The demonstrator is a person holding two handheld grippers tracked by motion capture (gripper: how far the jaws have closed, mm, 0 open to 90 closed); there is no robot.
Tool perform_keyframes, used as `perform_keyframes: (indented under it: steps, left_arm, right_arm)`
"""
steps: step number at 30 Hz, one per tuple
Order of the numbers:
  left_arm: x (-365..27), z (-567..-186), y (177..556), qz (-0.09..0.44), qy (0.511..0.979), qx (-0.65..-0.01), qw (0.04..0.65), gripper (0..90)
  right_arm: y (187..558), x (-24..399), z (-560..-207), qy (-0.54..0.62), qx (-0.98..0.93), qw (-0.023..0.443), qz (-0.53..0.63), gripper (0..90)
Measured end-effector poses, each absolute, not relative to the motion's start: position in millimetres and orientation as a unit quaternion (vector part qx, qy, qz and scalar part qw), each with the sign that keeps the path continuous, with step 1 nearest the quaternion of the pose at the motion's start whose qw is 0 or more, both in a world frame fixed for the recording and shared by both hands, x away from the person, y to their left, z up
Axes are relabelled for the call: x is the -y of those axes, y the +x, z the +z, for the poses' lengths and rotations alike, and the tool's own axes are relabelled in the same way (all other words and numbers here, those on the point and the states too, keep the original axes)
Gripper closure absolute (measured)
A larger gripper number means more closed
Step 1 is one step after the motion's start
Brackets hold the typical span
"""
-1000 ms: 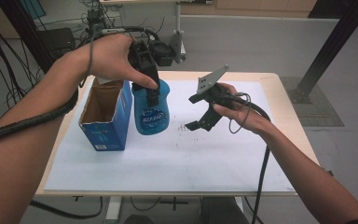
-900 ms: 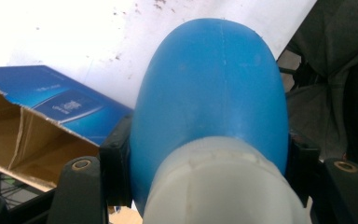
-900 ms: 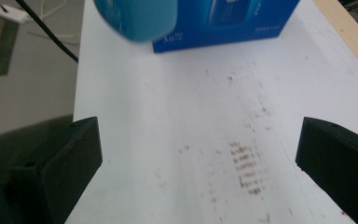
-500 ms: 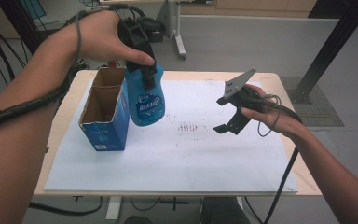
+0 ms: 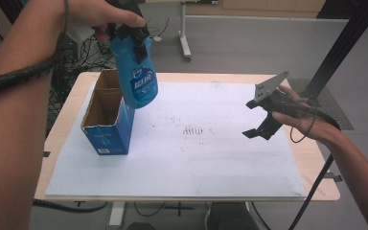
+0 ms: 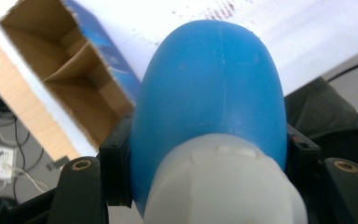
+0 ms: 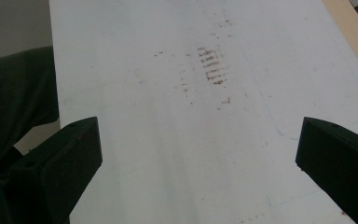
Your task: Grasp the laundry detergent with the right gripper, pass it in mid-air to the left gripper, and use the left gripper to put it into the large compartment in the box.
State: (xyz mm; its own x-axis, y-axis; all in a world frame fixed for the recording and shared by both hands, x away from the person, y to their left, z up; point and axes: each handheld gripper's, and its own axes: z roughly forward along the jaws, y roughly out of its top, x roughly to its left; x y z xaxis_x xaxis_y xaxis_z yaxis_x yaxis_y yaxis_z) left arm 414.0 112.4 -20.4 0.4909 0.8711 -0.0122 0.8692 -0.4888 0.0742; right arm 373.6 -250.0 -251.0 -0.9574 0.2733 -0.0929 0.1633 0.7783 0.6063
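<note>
A blue plastic bottle (image 5: 138, 76) with a pale cap (image 6: 223, 186) hangs in the air above the open blue cardboard box (image 5: 106, 124), held near its top by my left gripper (image 5: 130, 33), which is shut on it. In the left gripper view both jaws press the bottle's (image 6: 214, 88) sides, and the box's brown inside (image 6: 60, 74) lies below. My right gripper (image 5: 258, 125) hovers over the right part of the white sheet, jaws wide apart with nothing between them; in the right gripper view (image 7: 200, 154) bare sheet lies between its two black jaws.
A white sheet (image 5: 182, 158) with a brown smudge (image 5: 194, 130) covers most of the wooden table (image 5: 323, 189). Cables lie on the floor beyond the table's far left corner. A black post (image 5: 345, 43) stands at the right.
My left gripper has lifted the bottle off the sheet, up and toward the box. My right gripper has drawn away to the right.
</note>
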Motion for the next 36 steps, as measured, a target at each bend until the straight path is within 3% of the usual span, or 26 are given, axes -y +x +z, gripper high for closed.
perform_keyframes:
  steps: [14, 36]
  left_arm:
    - [-161.4, -8.0, 435.9, 0.014, 0.758, -0.651, 0.041, 37.2]
    - [-218.9, -1.7, 436.7, 0.034, 0.657, -0.751, 0.053, 37.2]
  right_arm:
    - [378.5, 256.7, -252.8, 0.124, -0.939, 0.091, 0.308, 0.2]
    - [378.9, 258.2, -256.9, 0.129, -0.942, 0.092, 0.295, 0.2]
